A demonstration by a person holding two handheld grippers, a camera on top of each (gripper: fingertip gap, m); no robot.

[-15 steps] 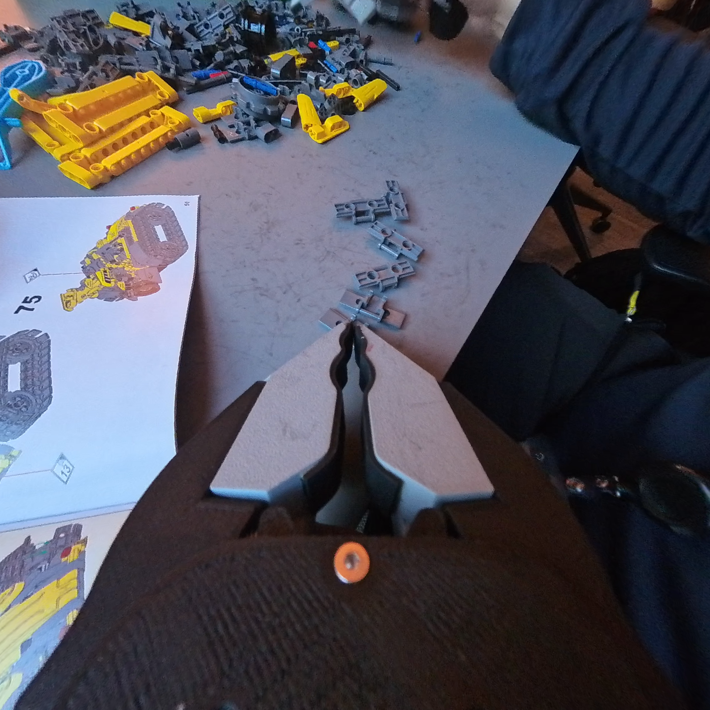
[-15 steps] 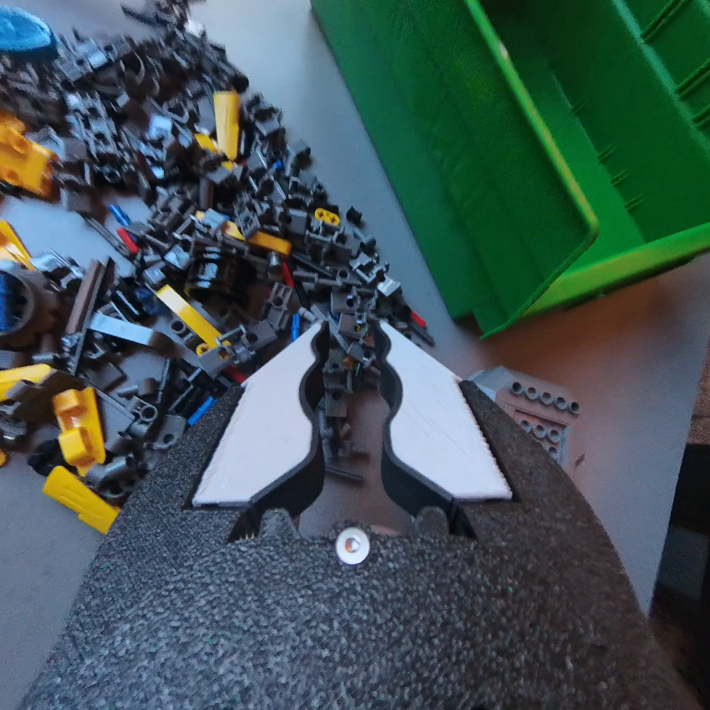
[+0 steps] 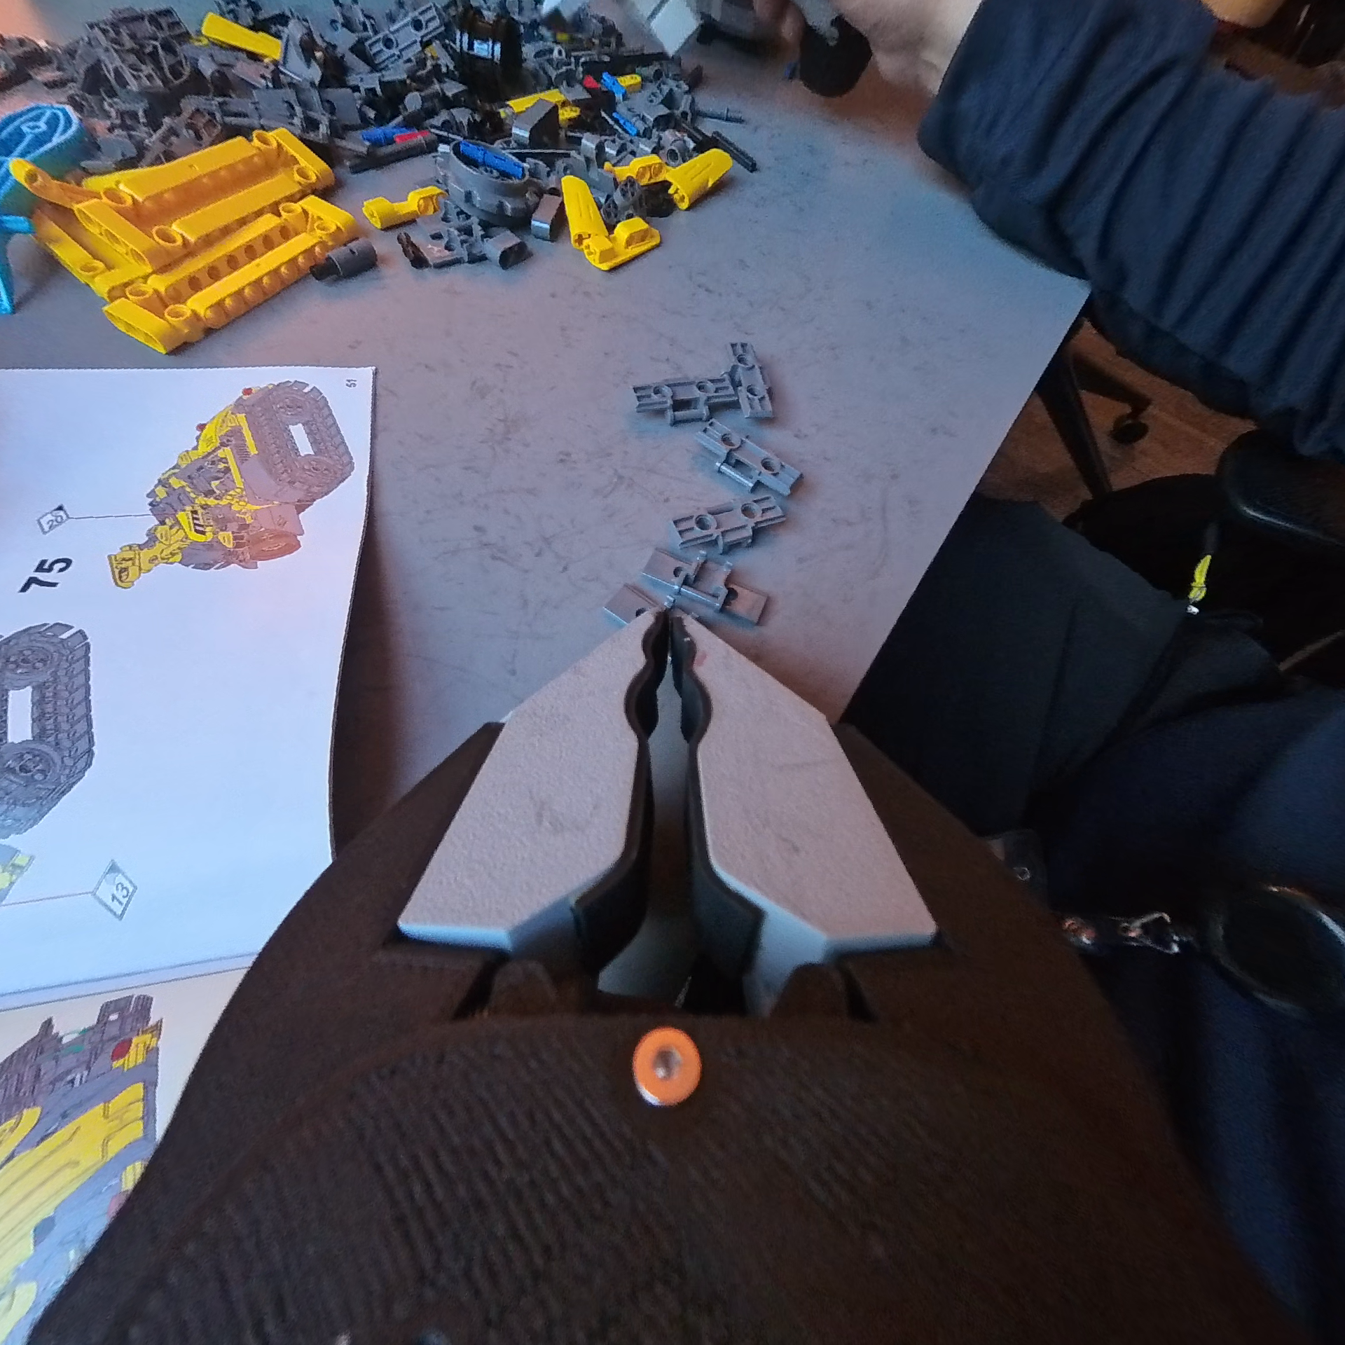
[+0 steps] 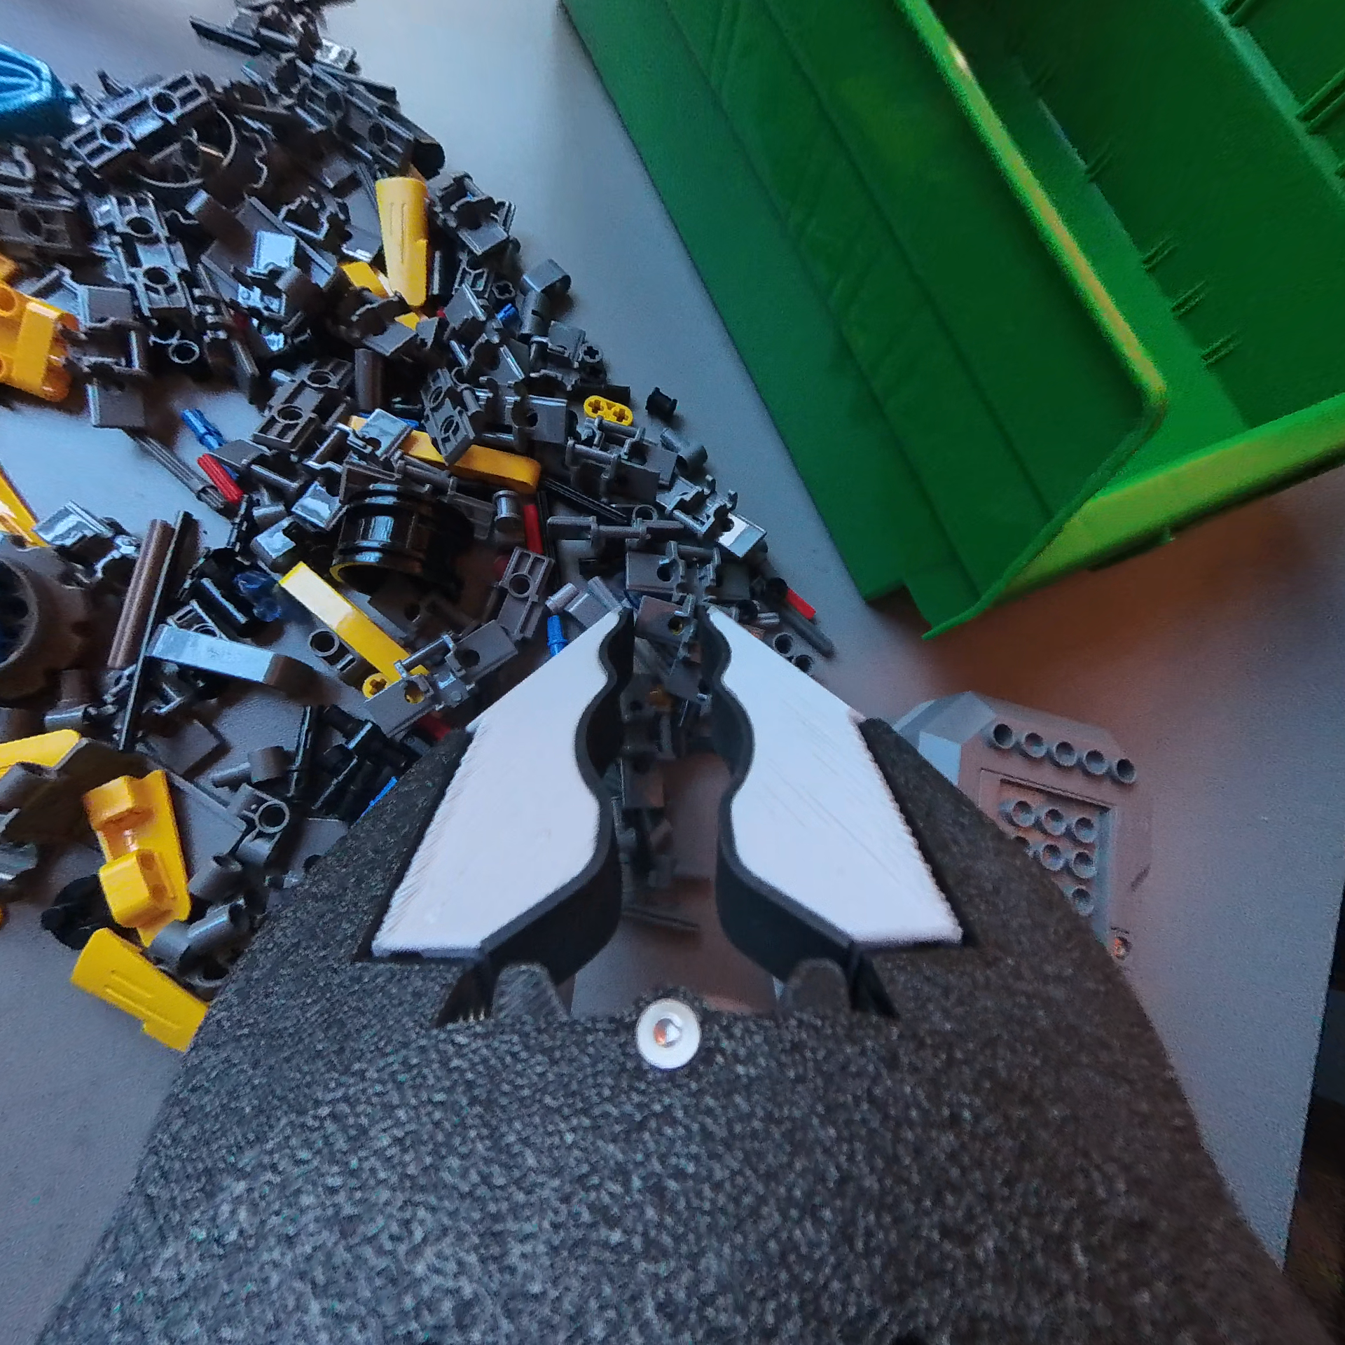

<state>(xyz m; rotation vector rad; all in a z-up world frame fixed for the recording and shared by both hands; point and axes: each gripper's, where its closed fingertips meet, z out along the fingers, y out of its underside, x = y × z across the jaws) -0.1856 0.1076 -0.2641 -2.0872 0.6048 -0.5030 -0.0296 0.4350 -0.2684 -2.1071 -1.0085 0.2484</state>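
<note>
My left gripper (image 3: pixel 668 619) is shut and empty, low over the grey table (image 3: pixel 509 466). Its tips sit at the near end of a row of small grey link pieces (image 3: pixel 728 524), right at the nearest one (image 3: pixel 629 604). My right gripper (image 4: pixel 668 622) is open over a heap of dark grey, black and yellow building parts (image 4: pixel 407 509). A small grey part (image 4: pixel 664 578) lies just beyond the gap between its fingertips; nothing is held. The same heap shows at the back in the left wrist view (image 3: pixel 473 94).
An open instruction booklet (image 3: pixel 182 655) lies left of the left gripper. Long yellow beams (image 3: pixel 196 225) lie at the back left. A green bin (image 4: pixel 1019 291) stands right of the heap. A grey studded plate (image 4: pixel 1048 800) lies beside the right gripper. The table edge and a person's dark sleeve (image 3: pixel 1128 182) are to the right. There is about 35 cm between the tips of the two grippers.
Almost nothing has moved. The right wrist view has steadied from a slight blur over the same spot of the heap. The left gripper stays shut at the row of grey pieces.
</note>
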